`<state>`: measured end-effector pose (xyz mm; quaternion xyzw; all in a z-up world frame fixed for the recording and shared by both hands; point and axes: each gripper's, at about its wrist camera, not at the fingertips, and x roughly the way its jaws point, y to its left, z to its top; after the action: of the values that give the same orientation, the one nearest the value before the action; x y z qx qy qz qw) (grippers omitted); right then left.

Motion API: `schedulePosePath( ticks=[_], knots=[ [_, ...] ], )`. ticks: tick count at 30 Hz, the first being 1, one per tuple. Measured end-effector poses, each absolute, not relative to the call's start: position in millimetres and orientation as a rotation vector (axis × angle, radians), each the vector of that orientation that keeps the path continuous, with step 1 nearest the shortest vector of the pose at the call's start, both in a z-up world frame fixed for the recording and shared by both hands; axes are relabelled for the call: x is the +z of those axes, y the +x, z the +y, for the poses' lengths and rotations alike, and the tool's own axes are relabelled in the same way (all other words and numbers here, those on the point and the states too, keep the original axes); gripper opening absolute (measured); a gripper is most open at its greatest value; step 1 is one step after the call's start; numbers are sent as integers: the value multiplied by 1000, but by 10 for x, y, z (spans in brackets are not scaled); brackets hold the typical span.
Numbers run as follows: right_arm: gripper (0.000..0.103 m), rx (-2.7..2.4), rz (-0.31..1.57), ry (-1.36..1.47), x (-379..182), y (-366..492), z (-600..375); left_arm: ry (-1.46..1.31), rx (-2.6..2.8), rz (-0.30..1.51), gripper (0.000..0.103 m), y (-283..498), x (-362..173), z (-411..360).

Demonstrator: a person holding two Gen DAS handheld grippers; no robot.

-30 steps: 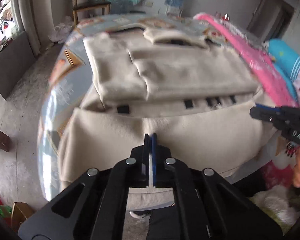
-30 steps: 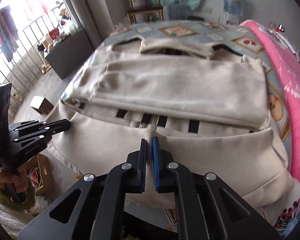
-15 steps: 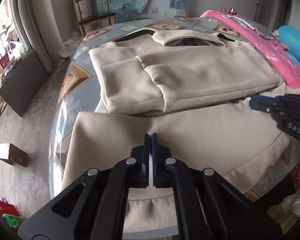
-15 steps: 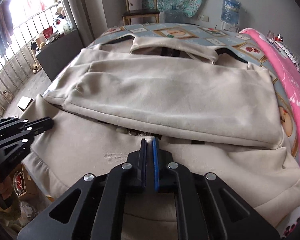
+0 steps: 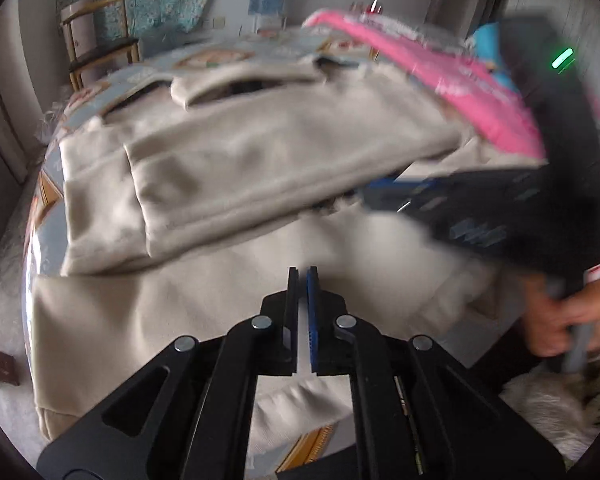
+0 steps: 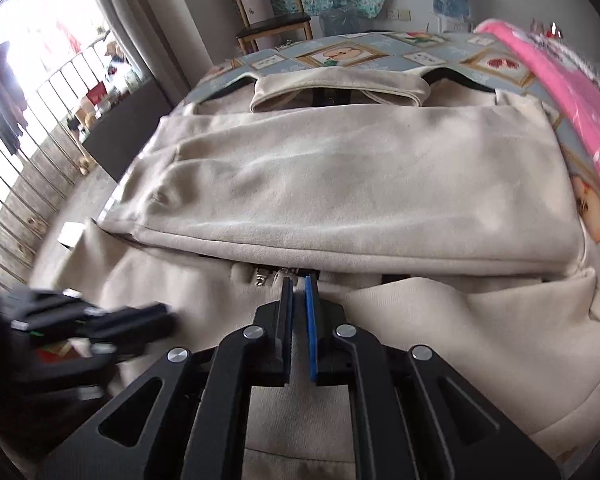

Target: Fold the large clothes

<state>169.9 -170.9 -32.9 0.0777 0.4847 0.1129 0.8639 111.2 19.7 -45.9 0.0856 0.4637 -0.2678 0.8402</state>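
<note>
The left tongs [image 5: 302, 276] stand nearly closed, with only a narrow slit between the black pad and the blue pad, and nothing is held between them. They hang over the near part of the beige garment [image 5: 260, 152], close above the cloth; contact cannot be confirmed.

The right tongs [image 6: 299, 286] are likewise narrowed to a slim gap and hold nothing. Their tips sit at the near edge of the folded upper layer, just beside a zipper [image 6: 262, 278] that shows in the opening under that edge.

In the left wrist view the right tongs appear blurred at the right, gripped by a hand [image 5: 568, 316]. In the right wrist view the left tongs appear blurred at the near left.

The beige garment lies spread on the bed [image 6: 340, 54], which carries a light blue sheet with framed picture prints. Its far portion is folded over into a broad flat panel; the near portion lies flat and reaches the near edge of the bed. The collar [image 6: 340, 88] lies at the far end.

A pink blanket [image 6: 572, 96] runs along the right side of the bed. A wooden chair [image 6: 272, 20] stands beyond the far end.
</note>
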Motion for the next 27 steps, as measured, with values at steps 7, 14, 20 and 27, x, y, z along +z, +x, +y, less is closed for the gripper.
schedulePosePath(
  ticks=[7, 14, 20, 27],
  knots=[
    [45, 313, 1106, 181, -330, 1565, -1737, 163, -549, 940, 5, 1069, -478, 211],
    [5, 280, 1080, -2, -322, 1567, -1489, 147, -532, 899, 5, 1083, -425, 252],
    [3, 258, 922, 96, 2, 1625, -1585, 93, -661, 805, 5, 931, -86, 299],
    [1, 204, 957, 133, -235, 1880, -1666, 136, -706, 838, 5, 1007, -181, 9]
  ],
)
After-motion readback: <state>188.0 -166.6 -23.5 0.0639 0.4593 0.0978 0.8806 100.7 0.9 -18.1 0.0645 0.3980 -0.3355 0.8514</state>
